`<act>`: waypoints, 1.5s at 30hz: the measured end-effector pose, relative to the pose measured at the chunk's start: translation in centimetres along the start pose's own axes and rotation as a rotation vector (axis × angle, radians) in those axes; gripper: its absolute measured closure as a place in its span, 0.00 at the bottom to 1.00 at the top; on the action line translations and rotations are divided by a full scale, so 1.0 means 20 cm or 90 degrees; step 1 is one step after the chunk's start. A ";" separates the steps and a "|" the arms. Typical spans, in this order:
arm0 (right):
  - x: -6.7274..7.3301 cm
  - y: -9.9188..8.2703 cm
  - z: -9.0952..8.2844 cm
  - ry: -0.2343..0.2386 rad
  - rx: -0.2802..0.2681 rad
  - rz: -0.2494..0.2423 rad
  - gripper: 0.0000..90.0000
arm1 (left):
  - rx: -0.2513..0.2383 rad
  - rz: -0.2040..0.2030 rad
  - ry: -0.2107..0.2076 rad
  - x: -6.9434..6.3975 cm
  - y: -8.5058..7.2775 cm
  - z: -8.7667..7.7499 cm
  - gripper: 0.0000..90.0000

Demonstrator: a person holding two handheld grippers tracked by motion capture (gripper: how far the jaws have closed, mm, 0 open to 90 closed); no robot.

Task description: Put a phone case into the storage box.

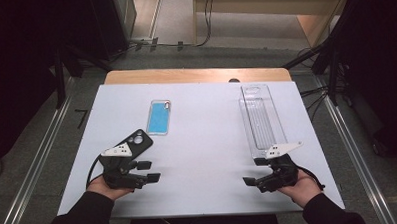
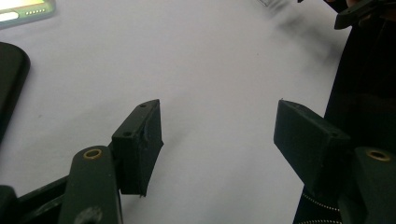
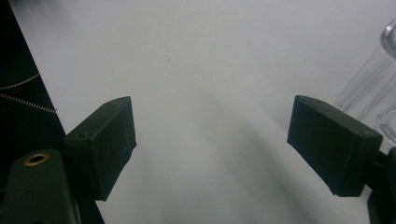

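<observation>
Right now I hold the left gripper [image 1: 149, 171] beside the black phone [image 1: 136, 140], right gripper [image 1: 252, 172] beside the clear tray [image 1: 260, 117], both spread, empty.

On the worktop [image 1: 198, 157] we see a phone case [image 1: 136, 140] at lower left, a phone [image 1: 159, 117] just above and right of it, and a clear tray [image 1: 261, 117] well apart at right.

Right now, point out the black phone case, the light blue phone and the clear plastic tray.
Black phone case [image 1: 139, 139], high view, camera end.
Light blue phone [image 1: 159, 118], high view, middle of its face.
Clear plastic tray [image 1: 261, 121], high view, ribbed floor.
</observation>
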State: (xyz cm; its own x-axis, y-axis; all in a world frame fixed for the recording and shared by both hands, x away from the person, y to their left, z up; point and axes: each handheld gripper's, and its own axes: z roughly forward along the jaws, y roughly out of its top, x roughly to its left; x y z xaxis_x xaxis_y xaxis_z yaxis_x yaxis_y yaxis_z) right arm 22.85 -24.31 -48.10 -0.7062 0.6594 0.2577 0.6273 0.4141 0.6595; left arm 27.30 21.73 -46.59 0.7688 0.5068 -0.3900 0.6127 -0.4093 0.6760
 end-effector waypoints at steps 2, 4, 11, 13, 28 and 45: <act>0.00 0.00 0.00 -0.001 -0.002 0.004 0.15 | -0.004 -0.007 0.002 0.00 0.00 0.00 0.36; 0.00 0.00 -0.01 -0.003 -0.002 0.003 0.15 | -0.005 -0.010 0.006 0.01 0.01 -0.01 0.36; 0.00 0.00 -0.02 -0.003 -0.009 0.012 0.16 | -0.009 -0.016 0.015 0.01 0.02 -0.01 0.36; 0.00 0.00 -0.01 -0.005 -0.008 0.008 0.16 | -0.010 -0.017 0.015 0.01 0.02 -0.01 0.36; -0.01 0.00 -0.01 -0.007 -0.006 0.016 0.16 | -0.014 -0.036 0.010 0.02 0.02 -0.01 0.36; -0.01 0.00 -0.02 -0.009 -0.007 0.020 0.16 | -0.012 -0.049 0.054 0.01 0.07 -0.02 0.36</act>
State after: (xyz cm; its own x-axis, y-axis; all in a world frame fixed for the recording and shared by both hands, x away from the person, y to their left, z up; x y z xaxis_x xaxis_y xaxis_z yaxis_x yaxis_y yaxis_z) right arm 22.83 -24.64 -47.93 -0.6817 0.6806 0.2684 0.6451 0.3860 0.6595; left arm 28.14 21.48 -45.55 0.7004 0.5989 -0.3882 0.6657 -0.3520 0.6580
